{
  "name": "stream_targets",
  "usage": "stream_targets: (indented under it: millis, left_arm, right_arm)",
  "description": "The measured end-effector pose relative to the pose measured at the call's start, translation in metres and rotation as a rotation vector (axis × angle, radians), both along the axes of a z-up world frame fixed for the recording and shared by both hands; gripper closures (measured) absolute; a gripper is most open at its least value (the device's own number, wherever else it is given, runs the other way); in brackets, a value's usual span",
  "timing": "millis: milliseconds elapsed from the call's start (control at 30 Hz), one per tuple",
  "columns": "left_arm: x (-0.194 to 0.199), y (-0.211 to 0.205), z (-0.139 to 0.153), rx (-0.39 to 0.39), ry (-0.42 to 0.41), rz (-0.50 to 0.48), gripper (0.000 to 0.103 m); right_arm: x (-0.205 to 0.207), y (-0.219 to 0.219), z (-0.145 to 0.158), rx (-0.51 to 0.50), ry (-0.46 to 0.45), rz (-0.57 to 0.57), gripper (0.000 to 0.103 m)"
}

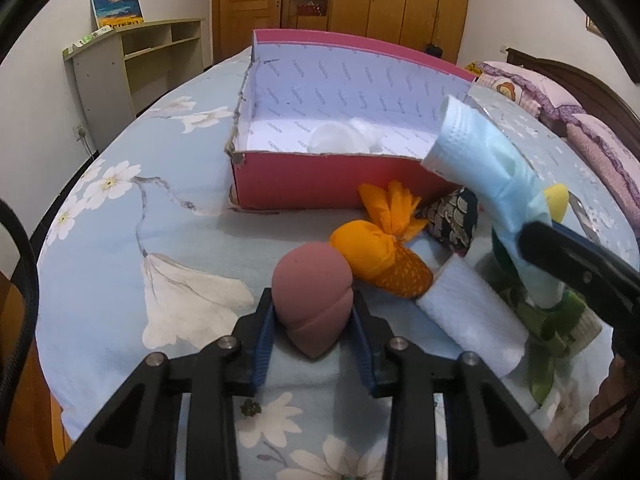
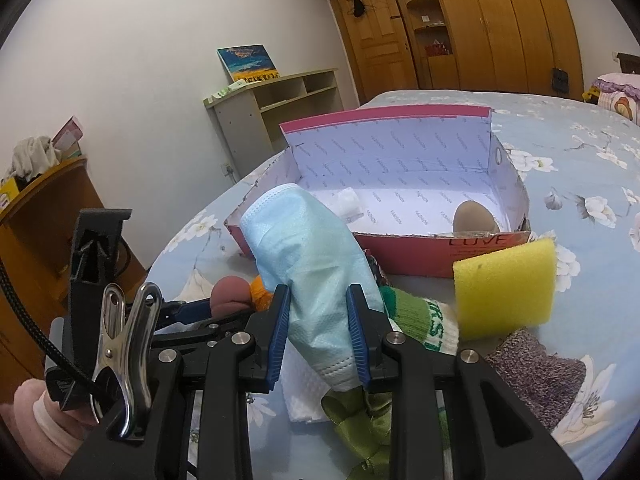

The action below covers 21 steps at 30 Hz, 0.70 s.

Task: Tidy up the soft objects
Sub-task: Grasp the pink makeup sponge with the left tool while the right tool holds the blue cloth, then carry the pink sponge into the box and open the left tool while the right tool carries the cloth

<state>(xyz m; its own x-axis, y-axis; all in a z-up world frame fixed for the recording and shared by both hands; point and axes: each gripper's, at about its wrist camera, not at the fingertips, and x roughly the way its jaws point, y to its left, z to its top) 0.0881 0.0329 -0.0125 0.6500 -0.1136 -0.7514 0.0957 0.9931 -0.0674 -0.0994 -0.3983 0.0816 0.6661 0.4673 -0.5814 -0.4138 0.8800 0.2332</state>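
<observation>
My left gripper [image 1: 314,312] is shut on a pink makeup sponge [image 1: 312,294], just above the floral bedspread. My right gripper [image 2: 320,320] is shut on a rolled light-blue face mask [image 2: 308,264], lifted above the pile; the mask also shows in the left wrist view [image 1: 476,160]. A red shoebox [image 1: 320,178] with a white lining stands open behind, holding a white cotton piece [image 1: 352,136] and a beige sponge [image 2: 472,216]. The left gripper with the pink sponge [image 2: 230,294] shows in the right wrist view.
Loose on the bed lie an orange cloth pouch [image 1: 380,252], a dark patterned pouch [image 1: 452,216], a white folded cloth [image 1: 472,316], a yellow sponge [image 2: 506,284], a green-and-white sock [image 2: 424,316], green ribbon [image 2: 360,420] and a grey knit piece [image 2: 536,372]. The bed edge is at left.
</observation>
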Motion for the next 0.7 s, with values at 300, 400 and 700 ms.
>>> stream_targets:
  millis: [300, 400, 700]
  left_arm:
    - [-0.017, 0.008, 0.013, -0.032, -0.022, 0.004, 0.068]
    - [-0.022, 0.008, 0.021, -0.048, -0.036, 0.002, 0.068]
    - [-0.033, 0.007, 0.046, -0.049, -0.098, -0.018, 0.068]
  right_arm:
    - [-0.006, -0.005, 0.005, 0.013, -0.009, -0.021, 0.074]
    - [-0.008, -0.005, 0.01, 0.016, -0.011, -0.028, 0.074]
    - [-0.019, -0.012, 0.023, 0.013, -0.038, -0.066, 0.074]
